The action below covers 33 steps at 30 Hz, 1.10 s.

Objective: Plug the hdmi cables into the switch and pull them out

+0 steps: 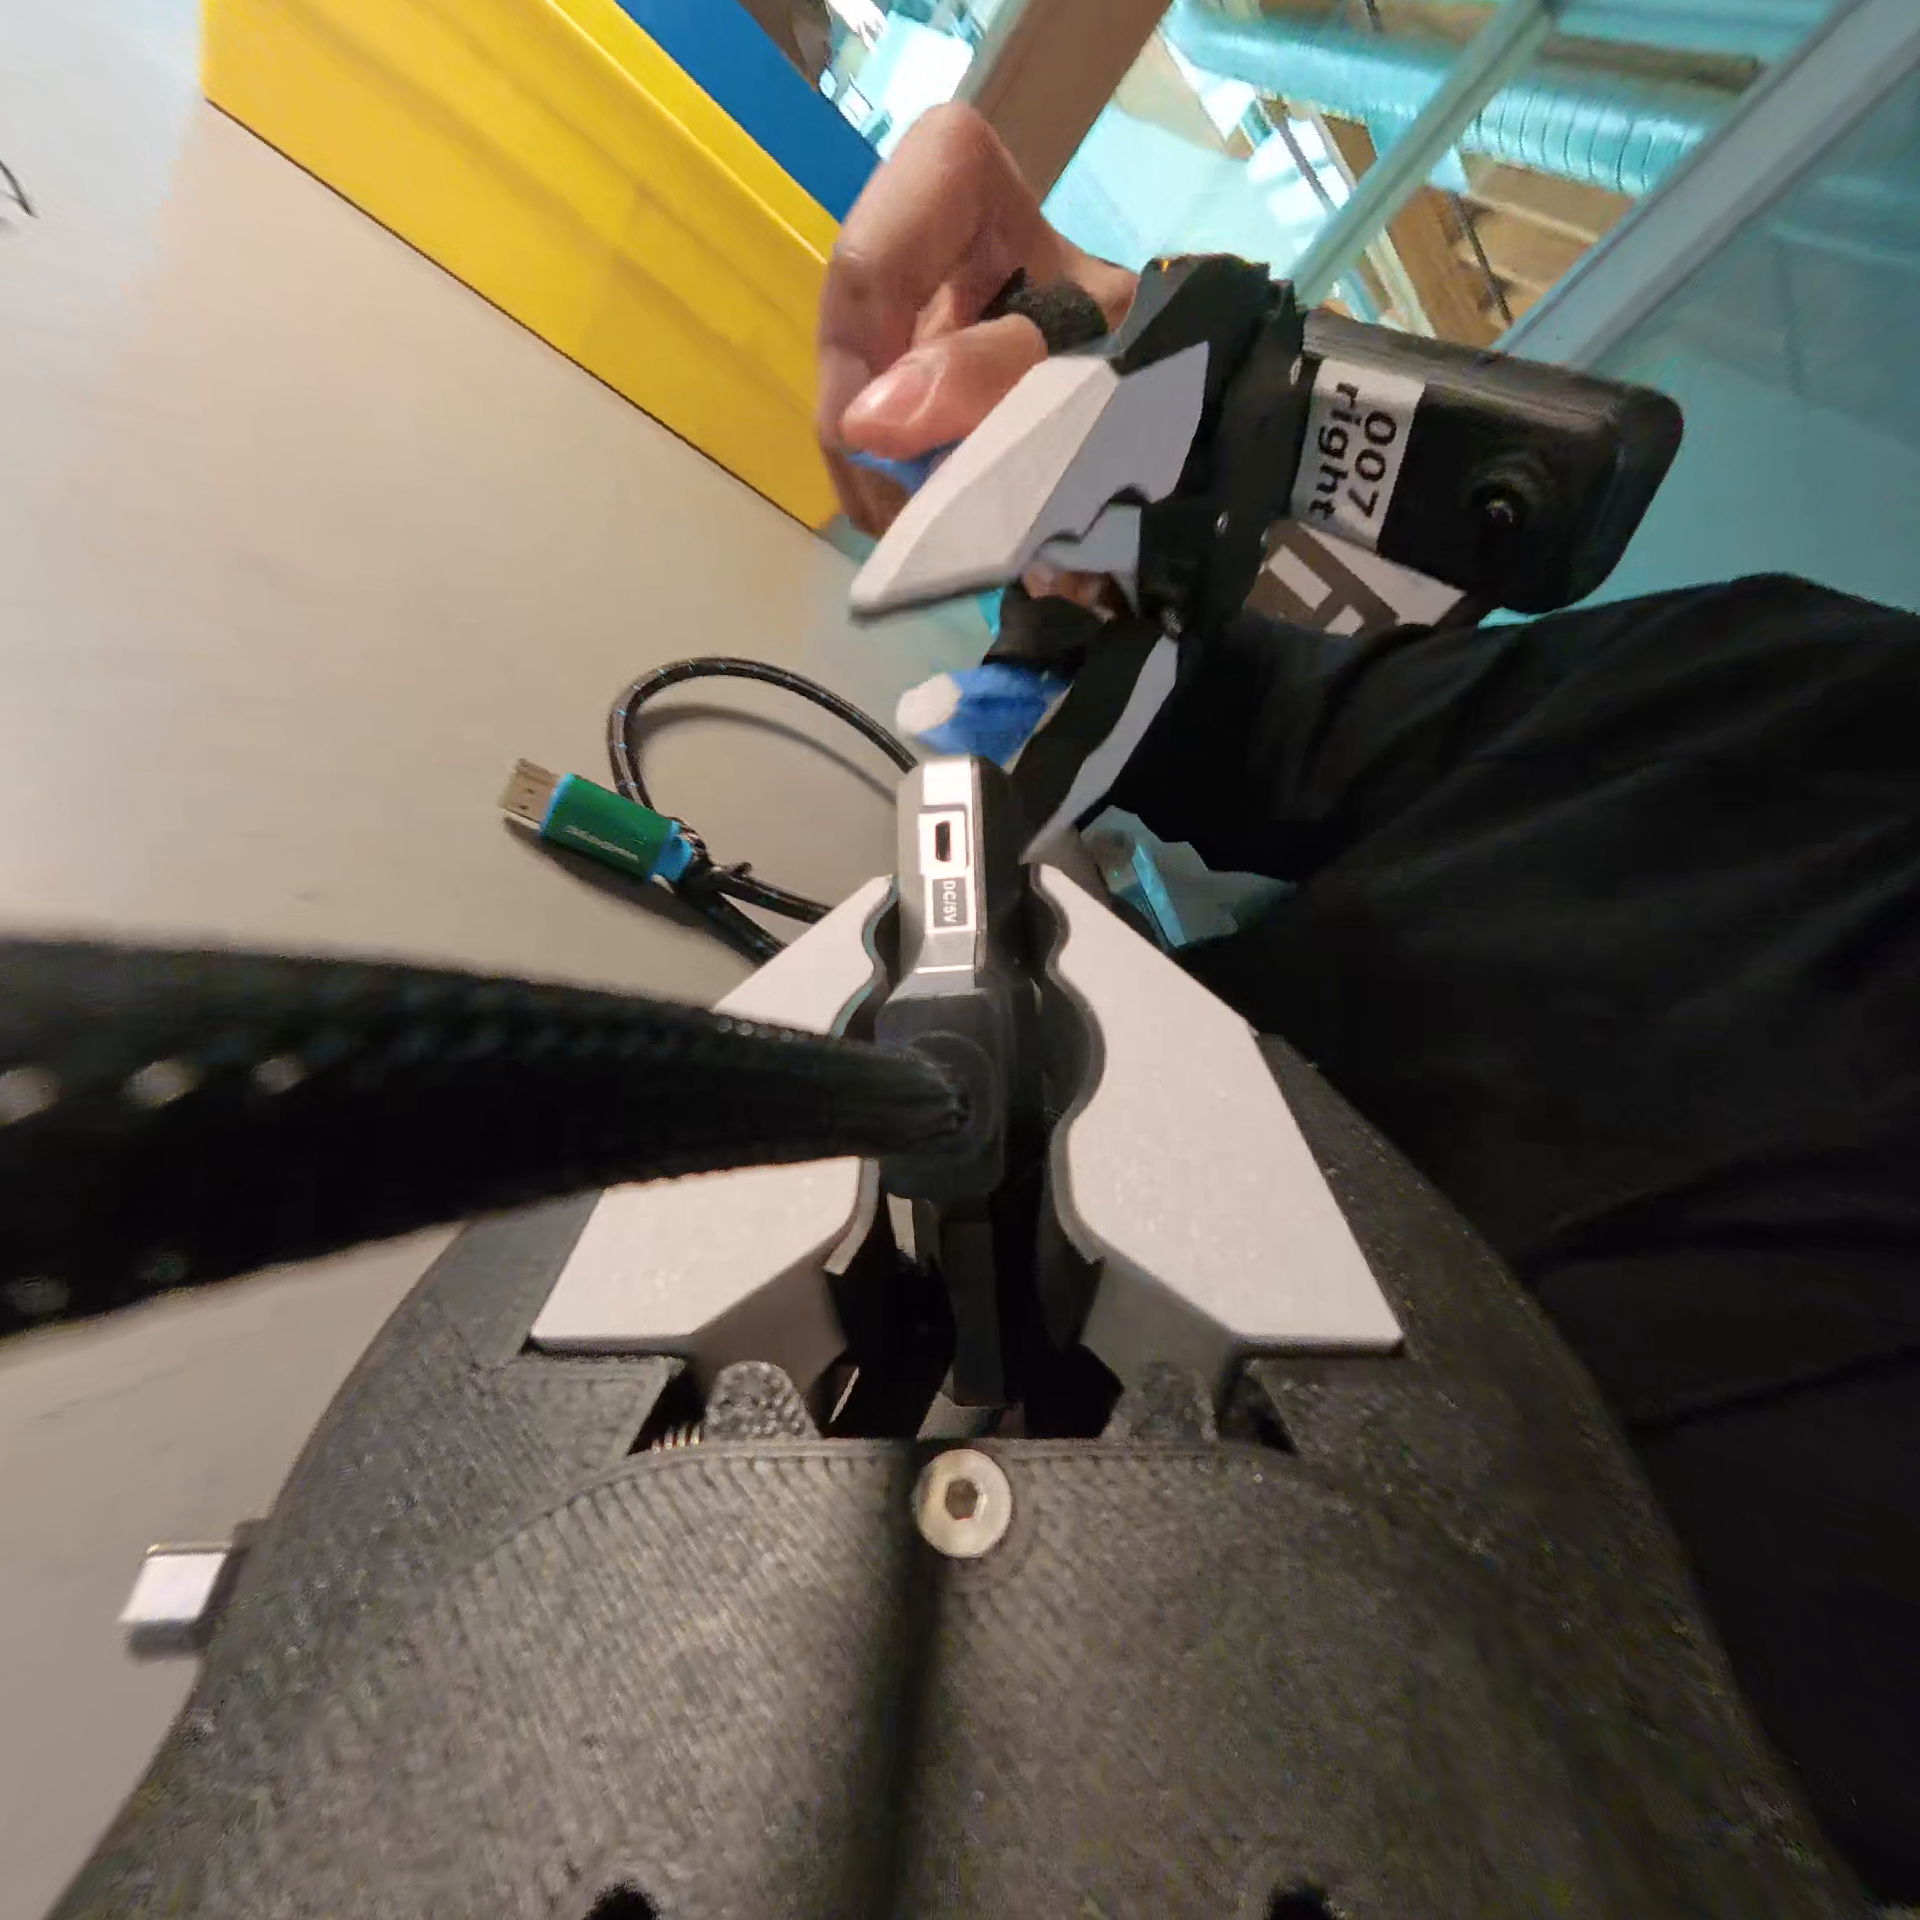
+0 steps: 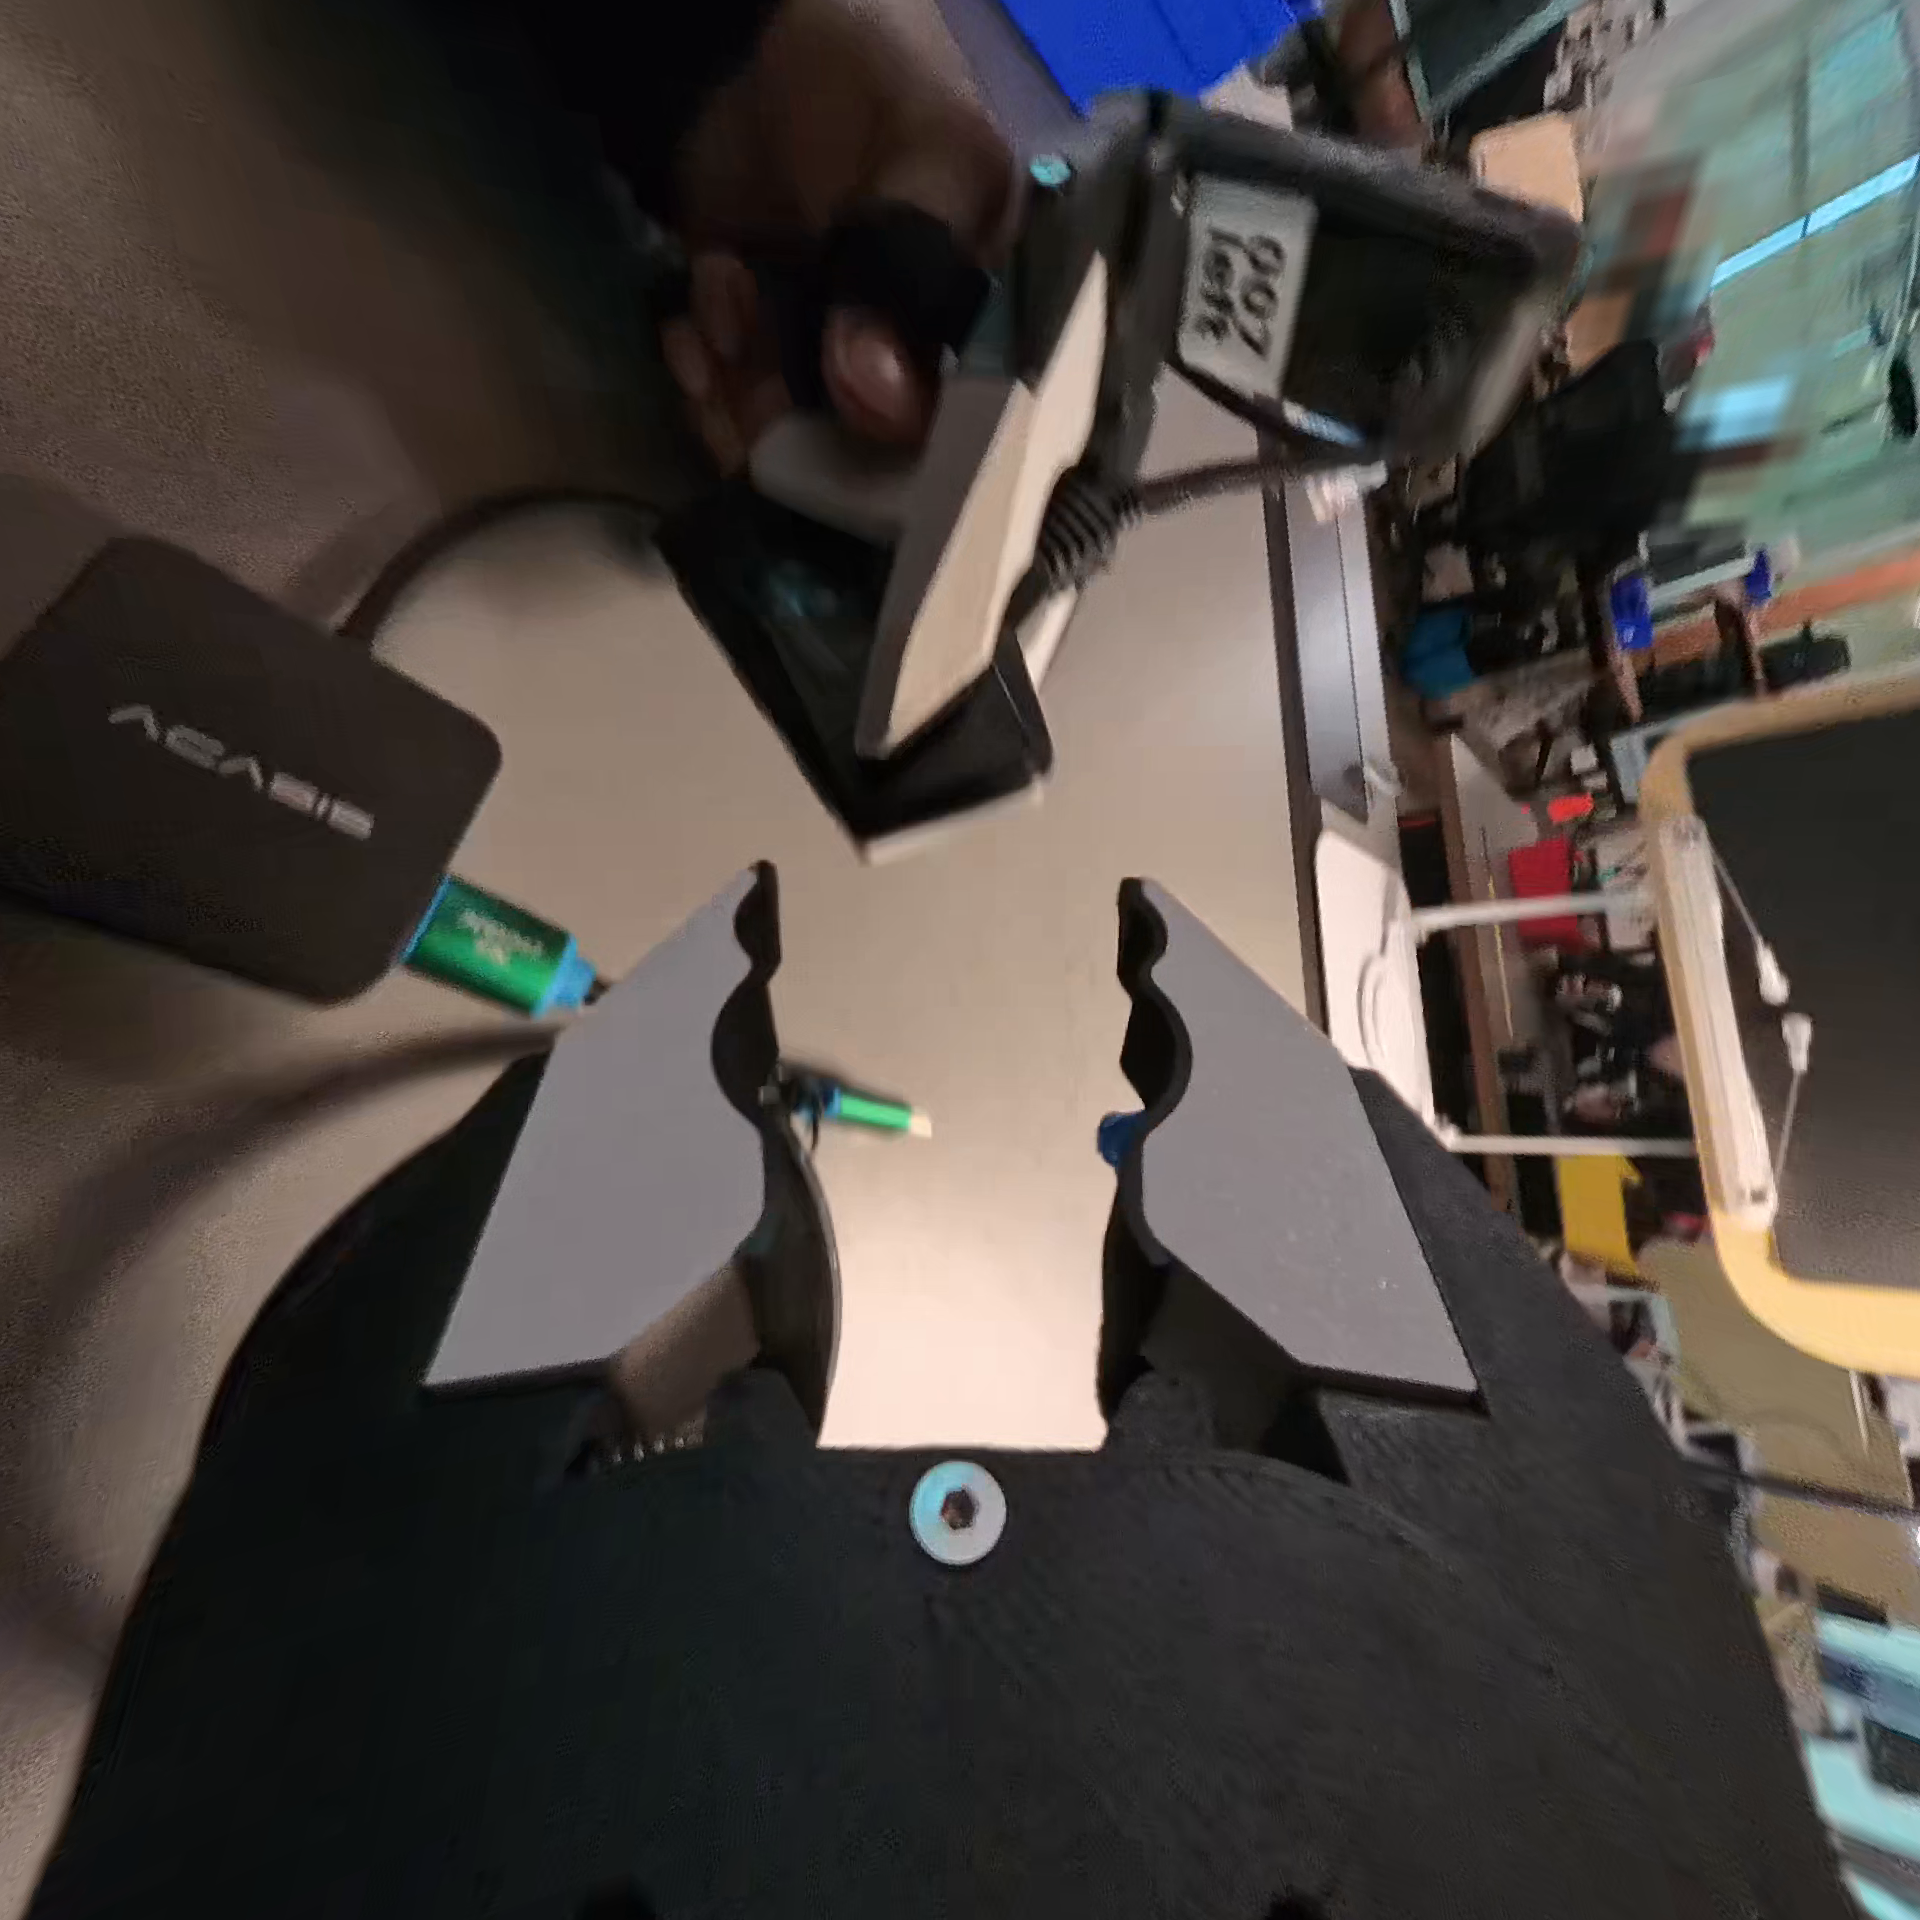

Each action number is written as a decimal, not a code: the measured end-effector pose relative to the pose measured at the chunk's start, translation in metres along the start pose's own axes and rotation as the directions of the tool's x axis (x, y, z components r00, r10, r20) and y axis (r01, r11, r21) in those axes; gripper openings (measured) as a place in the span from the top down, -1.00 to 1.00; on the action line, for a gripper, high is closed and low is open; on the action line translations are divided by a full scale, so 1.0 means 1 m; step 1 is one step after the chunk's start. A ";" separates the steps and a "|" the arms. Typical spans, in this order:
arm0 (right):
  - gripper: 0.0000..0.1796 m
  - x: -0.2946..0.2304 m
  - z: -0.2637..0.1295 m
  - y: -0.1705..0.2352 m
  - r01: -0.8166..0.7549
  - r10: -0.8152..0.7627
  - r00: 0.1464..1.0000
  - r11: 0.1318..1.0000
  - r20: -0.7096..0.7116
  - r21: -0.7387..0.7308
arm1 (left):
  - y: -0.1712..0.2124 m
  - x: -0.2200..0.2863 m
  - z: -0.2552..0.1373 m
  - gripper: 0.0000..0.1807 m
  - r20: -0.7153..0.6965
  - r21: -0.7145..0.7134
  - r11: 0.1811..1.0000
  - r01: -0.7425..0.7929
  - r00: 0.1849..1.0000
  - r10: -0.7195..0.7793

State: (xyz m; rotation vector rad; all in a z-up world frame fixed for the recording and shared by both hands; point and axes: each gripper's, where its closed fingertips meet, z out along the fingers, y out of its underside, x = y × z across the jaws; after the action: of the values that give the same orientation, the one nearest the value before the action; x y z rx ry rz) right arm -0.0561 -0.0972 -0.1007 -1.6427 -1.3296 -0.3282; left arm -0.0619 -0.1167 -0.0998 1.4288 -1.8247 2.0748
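My left gripper (image 1: 966,904) is shut on a slim black and silver switch (image 1: 940,883) and holds it edge-on above the grey table (image 1: 260,520). A thick braided black cable (image 1: 416,1091) leaves the switch's near end toward the left. A loose green and blue HDMI plug (image 1: 592,826) lies on the table beyond it. My right gripper (image 2: 945,883) is open and empty, just short of the switch (image 2: 935,769) held by the left gripper (image 2: 914,748). The loose green plug (image 2: 862,1112) shows between its fingers. The right gripper (image 1: 966,686) is also in the left wrist view, open.
A second black box (image 2: 208,769) hangs at the left with another green plug (image 2: 488,945) in its port. A yellow bin (image 1: 540,208) and a blue one (image 1: 748,83) stand at the table's far side. The table edge (image 2: 1309,727) runs on the right, with cluttered shelves beyond. Less than 4 cm separates the two grippers' tips.
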 end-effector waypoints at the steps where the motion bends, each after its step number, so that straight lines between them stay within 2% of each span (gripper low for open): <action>1: 0.21 -0.003 0.008 -0.007 0.027 -0.027 1.000 0.999 -0.001 0.033 | 0.002 0.001 0.001 0.74 -0.005 -0.014 1.000 -0.003 1.000 0.003; 5: 0.33 -0.010 0.025 -0.015 0.116 -0.114 0.993 0.990 -0.035 0.078 | 0.006 -0.001 0.003 0.76 0.008 -0.035 0.999 0.010 1.000 -0.010; 7: 0.33 -0.007 0.027 -0.012 0.096 -0.092 0.994 0.992 -0.054 0.087 | 0.002 -0.003 0.001 0.78 0.016 -0.011 1.000 0.024 1.000 -0.024; 9: 0.34 -0.004 0.026 -0.006 0.098 -0.092 0.993 0.992 -0.080 0.076 | -0.001 -0.010 0.001 0.72 0.063 0.010 0.999 0.030 0.998 -0.031; 12: 0.35 0.000 0.018 0.005 0.075 -0.070 0.994 0.996 -0.089 0.054 | -0.009 -0.021 -0.003 0.52 0.137 0.060 0.998 0.032 0.990 -0.040; 15: 0.36 0.013 0.007 0.018 -0.007 0.012 0.994 0.999 -0.113 0.046 | -0.021 -0.026 -0.013 0.43 0.208 0.100 0.995 0.011 0.978 -0.031; 19: 0.37 0.029 0.001 0.038 -0.224 0.231 0.966 0.972 -0.117 0.070 | -0.044 -0.022 -0.037 0.39 0.306 0.144 0.987 -0.075 0.952 0.028; 21: 0.37 0.033 0.003 0.049 -0.303 0.307 0.944 0.952 -0.121 0.050 | -0.053 -0.029 -0.061 0.38 0.412 0.148 0.983 -0.109 0.910 0.039; 23: 0.38 0.035 0.005 0.061 -0.358 0.357 0.924 0.933 -0.137 0.015 | -0.059 -0.045 -0.098 0.37 0.569 0.152 0.980 -0.127 0.822 0.019; 25: 0.39 0.036 0.008 0.069 -0.399 0.393 0.907 0.917 -0.150 -0.011 | -0.054 -0.073 -0.148 0.37 0.758 0.136 0.985 -0.105 0.651 -0.035; 27: 0.39 0.036 0.010 0.072 -0.424 0.417 0.896 0.905 -0.154 -0.019 | -0.038 -0.096 -0.190 0.37 0.867 0.116 0.992 -0.049 0.492 -0.077; 28: 0.39 0.035 0.012 0.072 -0.429 0.421 0.894 0.903 -0.155 -0.022 | -0.028 -0.104 -0.198 0.37 0.878 0.121 0.993 0.001 0.467 -0.108; 32: 0.39 0.030 0.020 0.072 -0.415 0.403 0.902 0.909 -0.153 -0.051 | 0.004 -0.124 -0.186 0.38 0.837 0.166 0.971 0.172 0.497 -0.231; 33: 0.39 0.028 0.022 0.072 -0.412 0.401 0.904 0.909 -0.150 -0.058 | 0.005 -0.127 -0.186 0.49 0.852 0.161 0.973 0.166 0.475 -0.222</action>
State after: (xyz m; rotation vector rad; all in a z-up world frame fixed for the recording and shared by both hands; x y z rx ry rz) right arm 0.0085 -0.0583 -0.1281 -1.8885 -0.8508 -0.2426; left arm -0.1019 0.0963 -0.1632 2.9126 -1.6162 1.3111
